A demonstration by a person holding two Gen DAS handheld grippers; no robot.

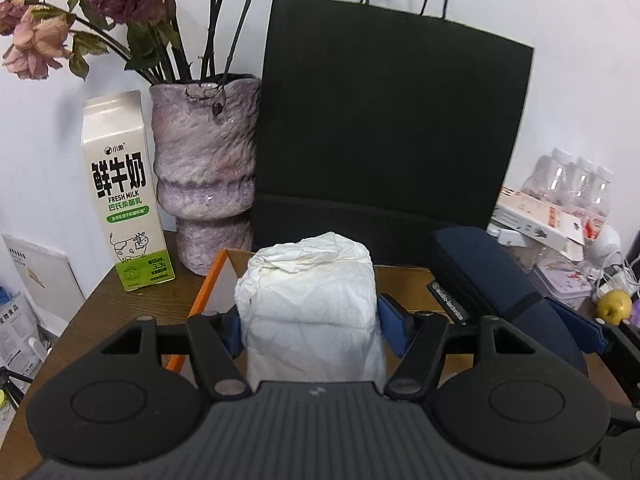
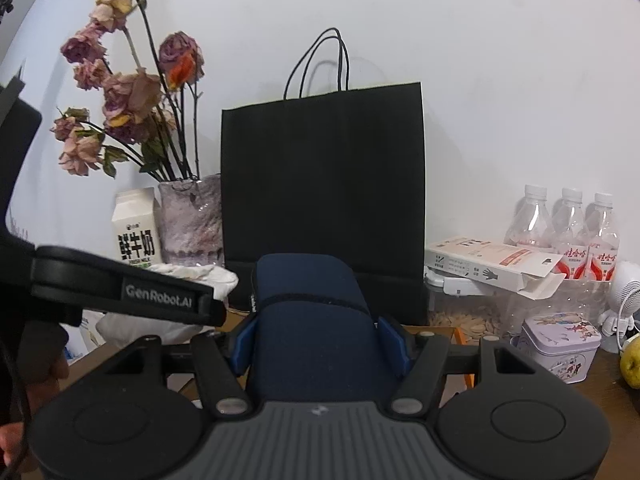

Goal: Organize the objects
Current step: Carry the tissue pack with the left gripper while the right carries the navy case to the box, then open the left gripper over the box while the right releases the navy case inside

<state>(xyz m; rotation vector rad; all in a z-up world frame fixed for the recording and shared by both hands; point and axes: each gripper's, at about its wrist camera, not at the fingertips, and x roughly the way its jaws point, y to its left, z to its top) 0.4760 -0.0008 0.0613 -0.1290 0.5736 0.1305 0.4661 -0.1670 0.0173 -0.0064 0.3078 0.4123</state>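
Plain white wall (image 2: 500, 80), brown wooden table (image 1: 100, 312), soft even light

Soft, even indoor light filled both views, brightest on the white wall (image 2: 500, 80) ahead of the grippers. The black paper bag (image 1: 384, 140) swallowed all detail, a flat dark mass, and its handles threw a faint shadow on the wall. Small glints sat on the vase (image 1: 204, 168) glaze. Fisheye bending curved the frame edges and darkened the corners. The water bottles (image 1: 572, 184) off to the right looked blurred in the left wrist view.
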